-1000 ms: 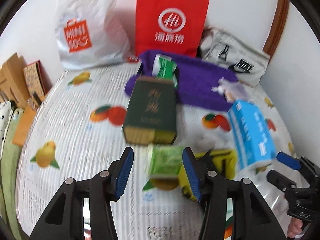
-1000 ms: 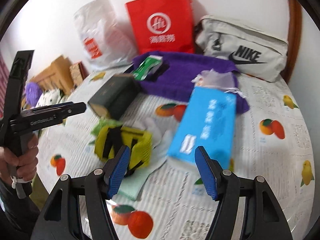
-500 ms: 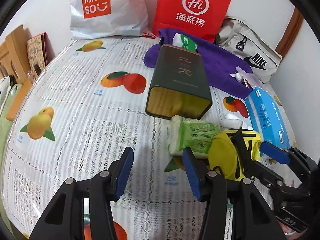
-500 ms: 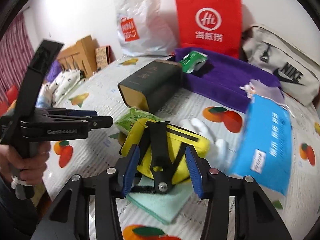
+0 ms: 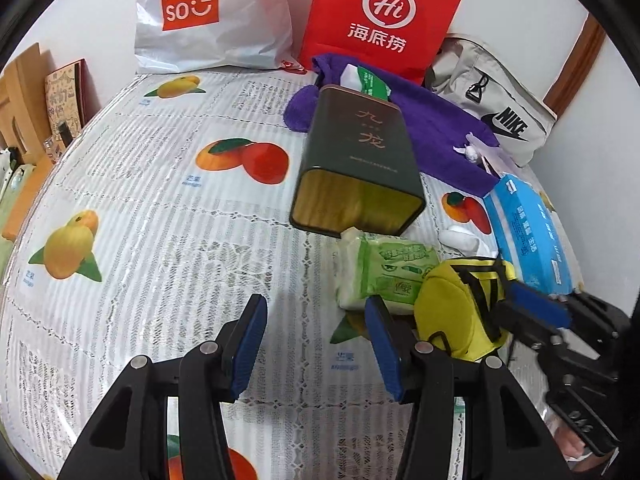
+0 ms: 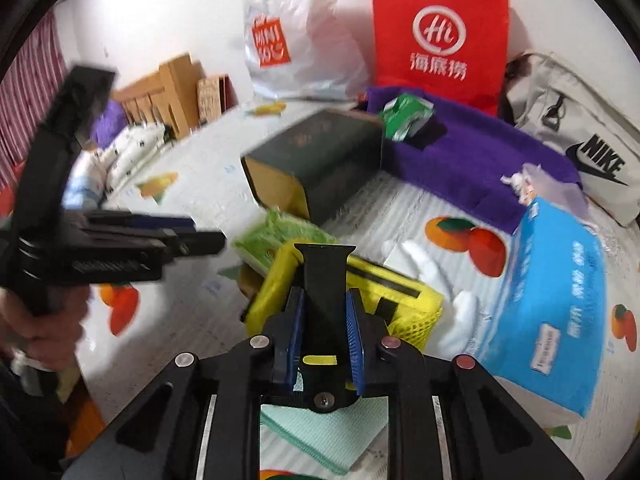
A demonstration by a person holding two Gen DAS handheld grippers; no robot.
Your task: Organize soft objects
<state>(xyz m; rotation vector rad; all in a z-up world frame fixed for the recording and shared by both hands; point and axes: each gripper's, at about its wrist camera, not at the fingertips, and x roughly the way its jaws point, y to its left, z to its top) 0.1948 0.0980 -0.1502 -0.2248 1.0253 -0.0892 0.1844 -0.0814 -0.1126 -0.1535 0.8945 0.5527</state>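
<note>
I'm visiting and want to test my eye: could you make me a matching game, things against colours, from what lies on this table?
Things:
1. towel
2. pouch
3. tissue pack
4. tin box

Colours:
A. blue
B. dark green
C. purple
D. yellow

Pairs: 1-C, 2-D, 3-A, 4-B

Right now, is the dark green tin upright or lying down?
Lying down. The dark green tin rests on its long side on the fruit-print tablecloth, its gold end facing the camera.
</note>
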